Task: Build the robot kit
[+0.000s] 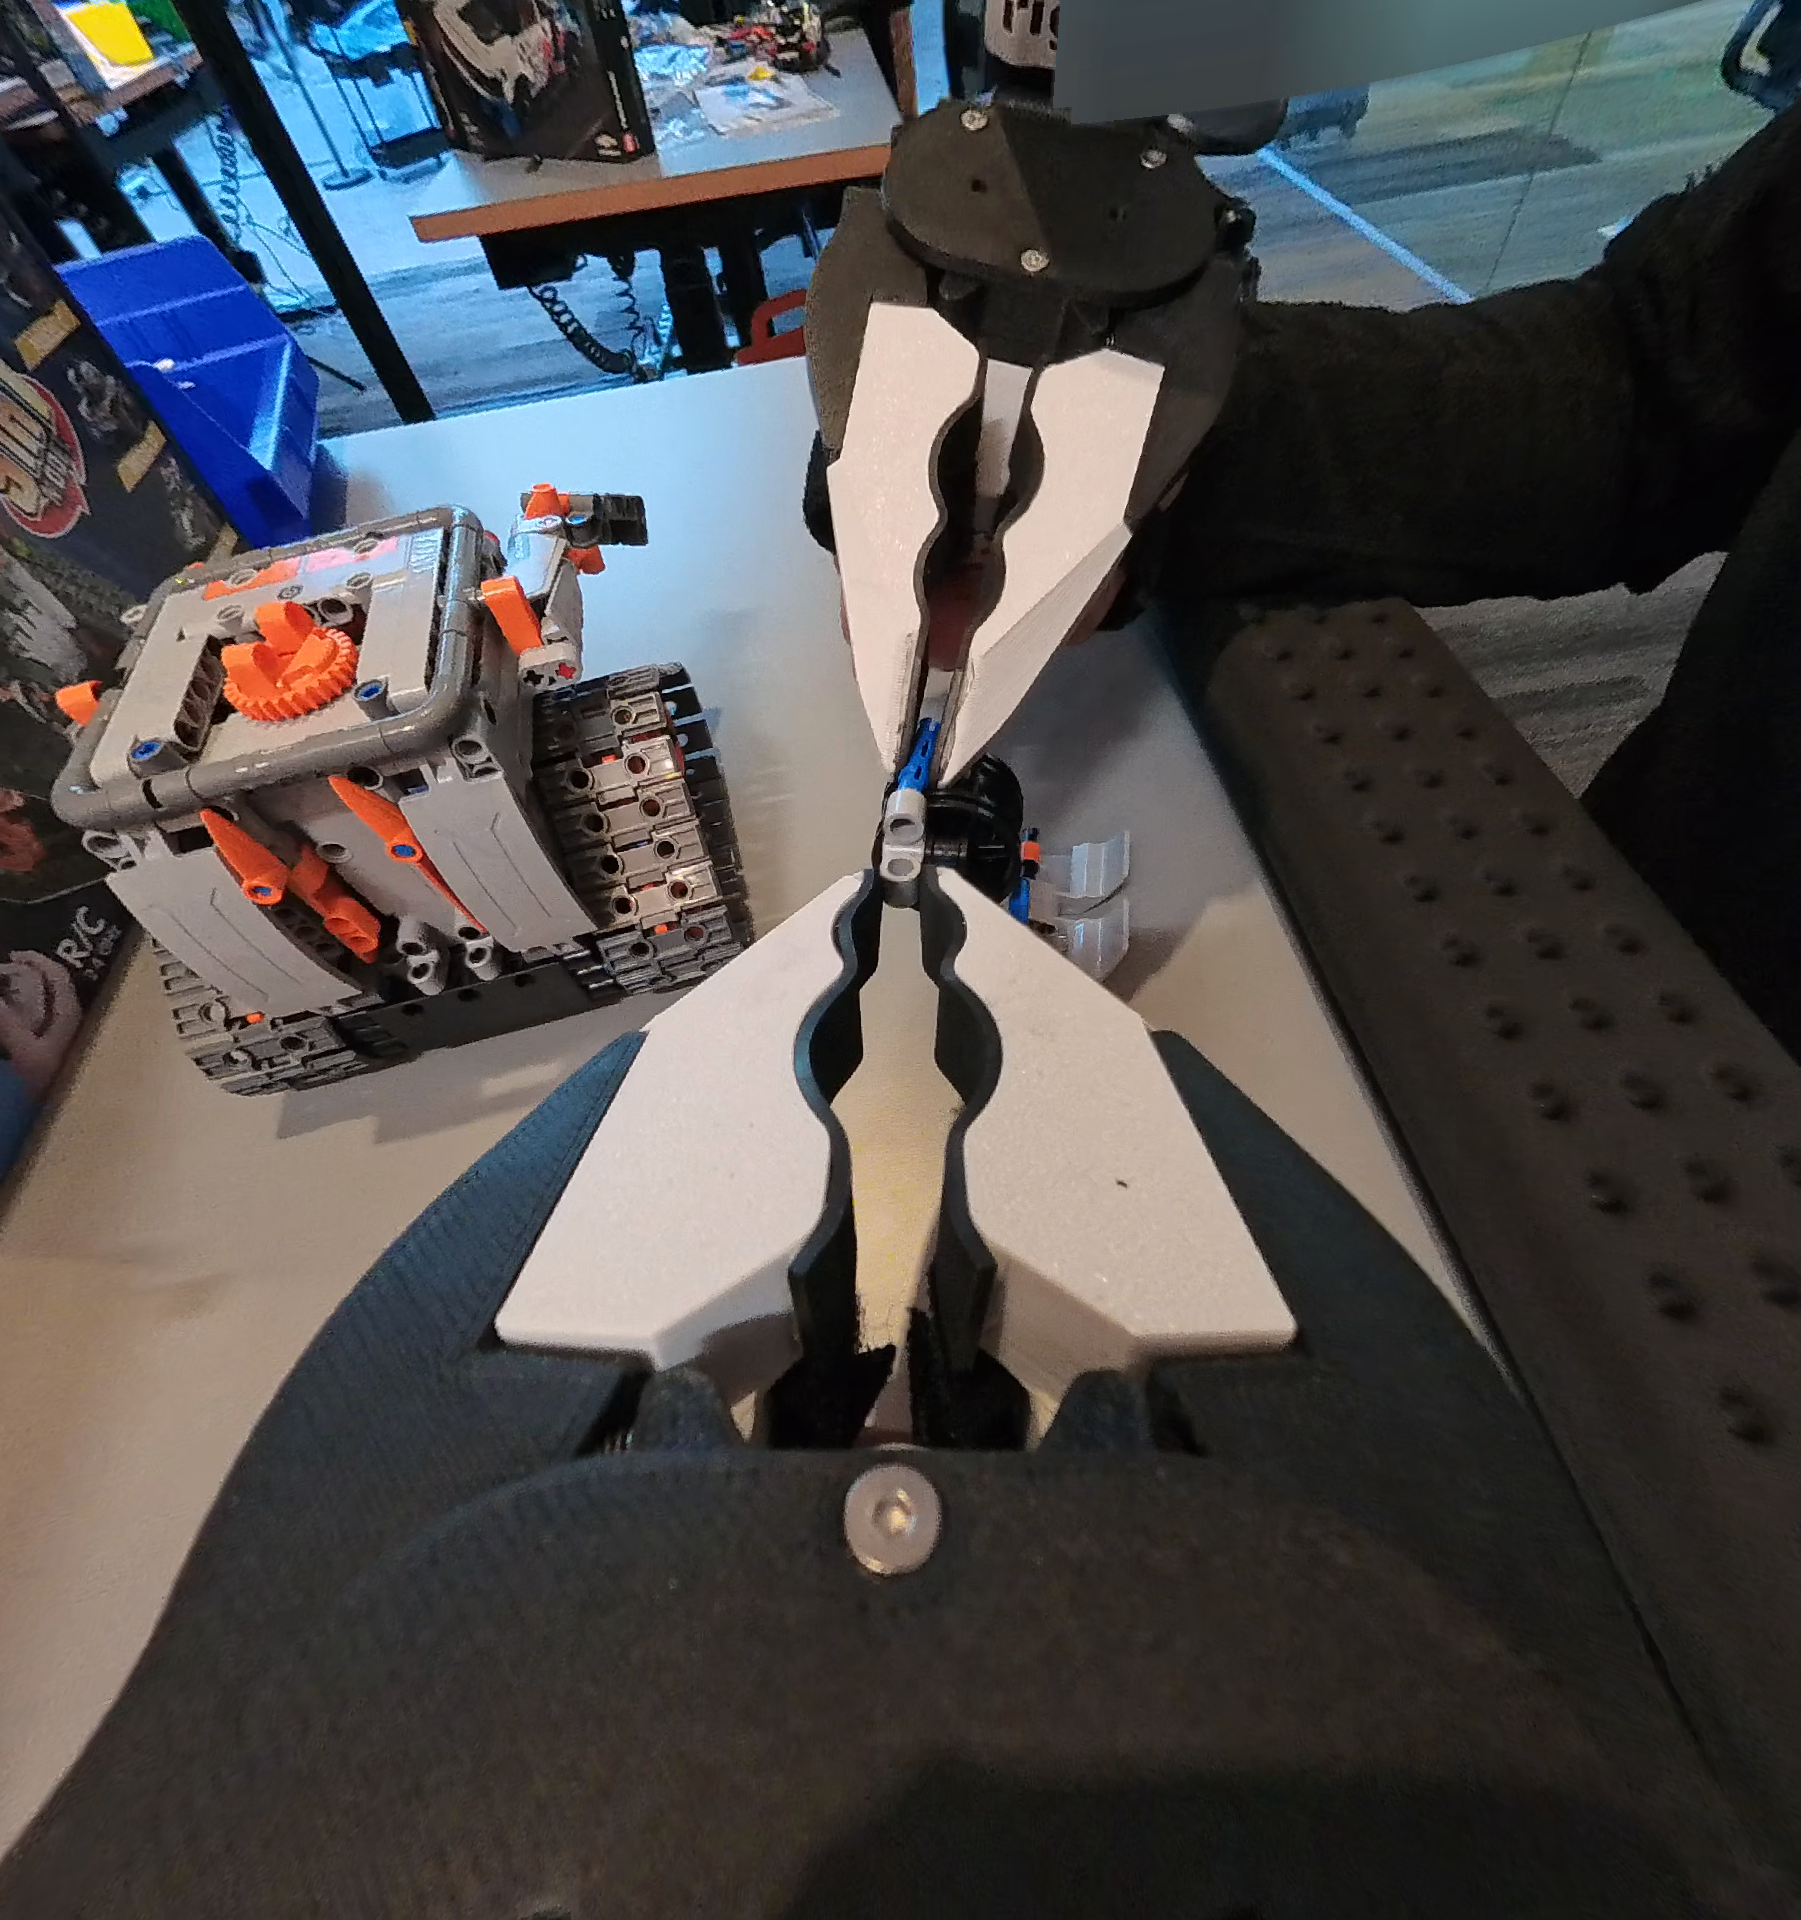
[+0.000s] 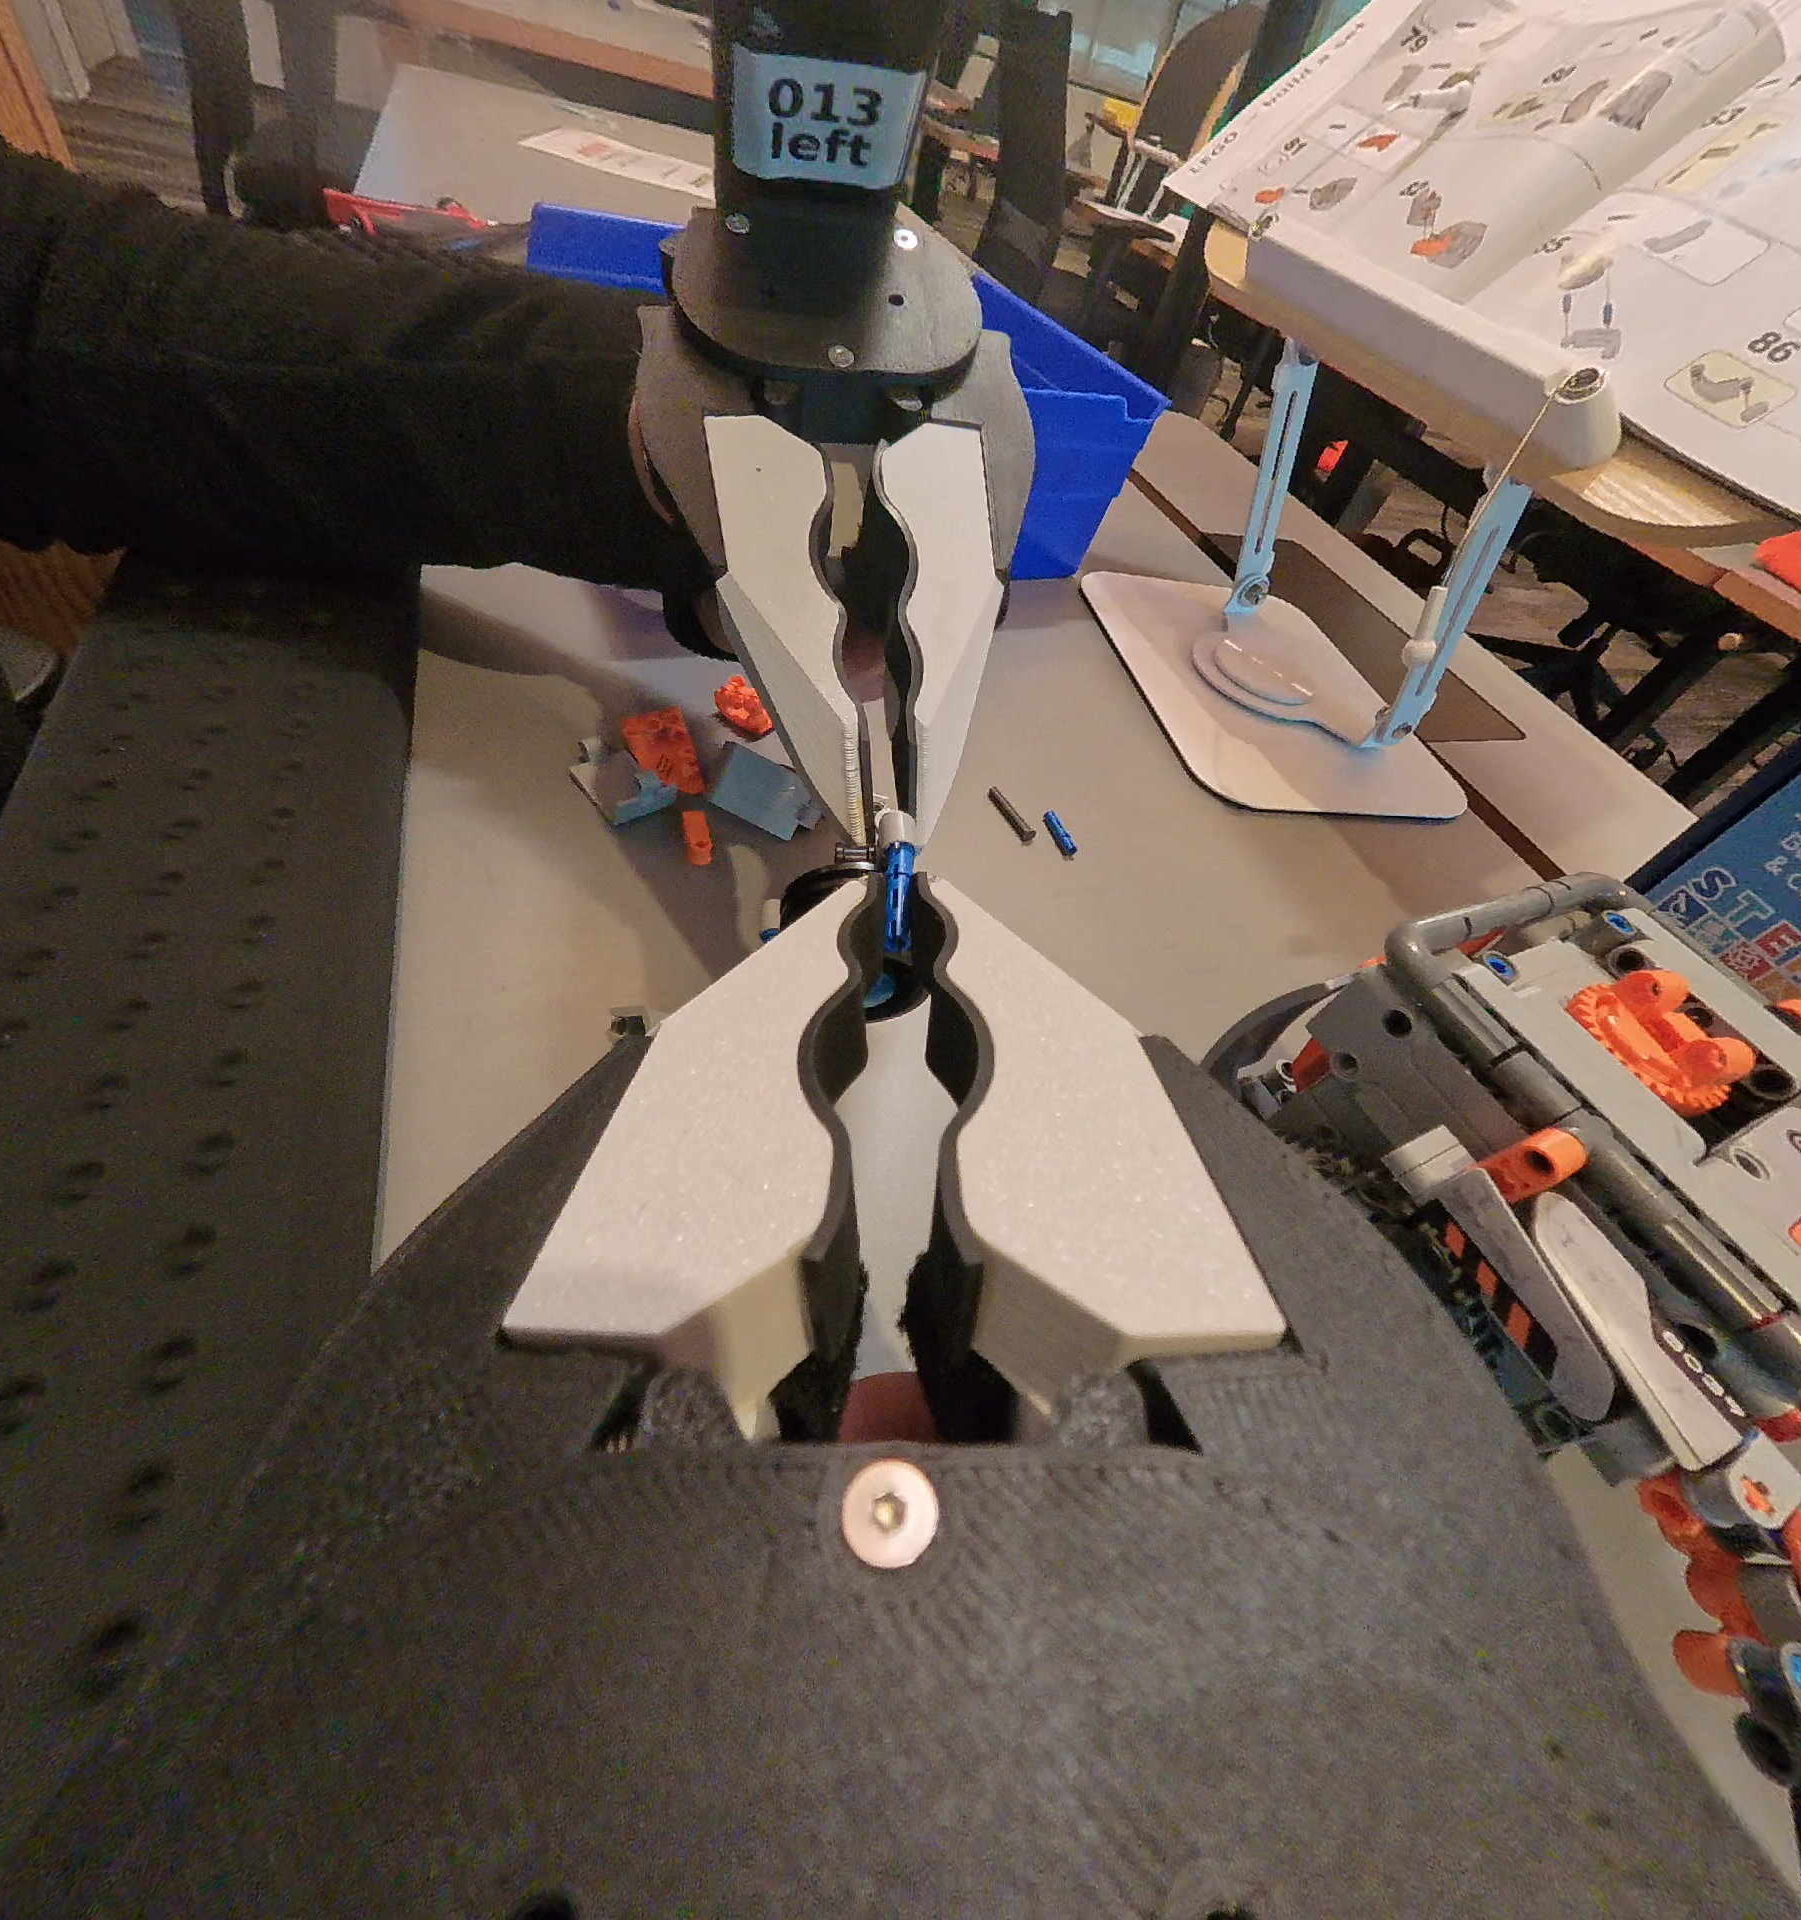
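Two grippers meet tip to tip: the left gripper (image 1: 901, 894) and the right gripper (image 2: 896, 914). Between them sits one small grey connector (image 1: 904, 831) and one blue pin (image 2: 898, 894). Beyond the right gripper's tips lie two loose pins on the table, one black pin (image 2: 1010, 814) and one blue loose pin (image 2: 1059, 832). Left of those tips are about four orange pieces (image 2: 664, 743) and two grey-blue pieces (image 2: 761, 795). One tracked brick vehicle (image 1: 397, 790) stands left of the left gripper, one blue bin (image 1: 200, 364) farther off, one open instruction booklet (image 2: 1561, 208) on one stand (image 2: 1291, 717)
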Tool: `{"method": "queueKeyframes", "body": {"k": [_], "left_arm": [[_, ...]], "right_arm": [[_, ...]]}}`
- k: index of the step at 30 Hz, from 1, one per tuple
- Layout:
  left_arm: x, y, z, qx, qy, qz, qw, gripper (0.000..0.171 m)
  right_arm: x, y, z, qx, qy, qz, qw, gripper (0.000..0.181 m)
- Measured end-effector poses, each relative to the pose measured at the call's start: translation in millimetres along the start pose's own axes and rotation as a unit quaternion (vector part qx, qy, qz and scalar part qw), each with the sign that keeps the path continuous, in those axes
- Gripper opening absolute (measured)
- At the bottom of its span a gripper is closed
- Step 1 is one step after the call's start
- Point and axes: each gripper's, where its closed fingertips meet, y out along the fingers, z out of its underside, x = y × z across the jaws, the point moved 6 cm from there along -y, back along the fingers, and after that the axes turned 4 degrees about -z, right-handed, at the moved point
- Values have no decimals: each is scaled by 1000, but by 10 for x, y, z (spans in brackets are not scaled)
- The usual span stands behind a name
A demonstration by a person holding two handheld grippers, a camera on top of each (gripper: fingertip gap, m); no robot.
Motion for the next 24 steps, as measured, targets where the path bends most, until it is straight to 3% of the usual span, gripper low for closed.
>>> {"method": "queueKeyframes", "body": {"k": [5, 12, 17, 24], "left_arm": [[-20, 4, 12, -1, 3, -10, 1000, 4], [-64, 40, 37, 43, 55, -41, 997, 4], [-124, 158, 115, 133, 148, -97, 975, 4], [-152, 247, 165, 184, 193, -146, 953, 4]], "right_arm": [[11, 8, 5, 7, -10, -3, 1000, 1], [25, 37, 44, 35, -23, -5, 999, 1], [37, 88, 137, 85, -25, -4, 996, 1], [28, 125, 215, 114, -34, 2, 993, 1]]}}
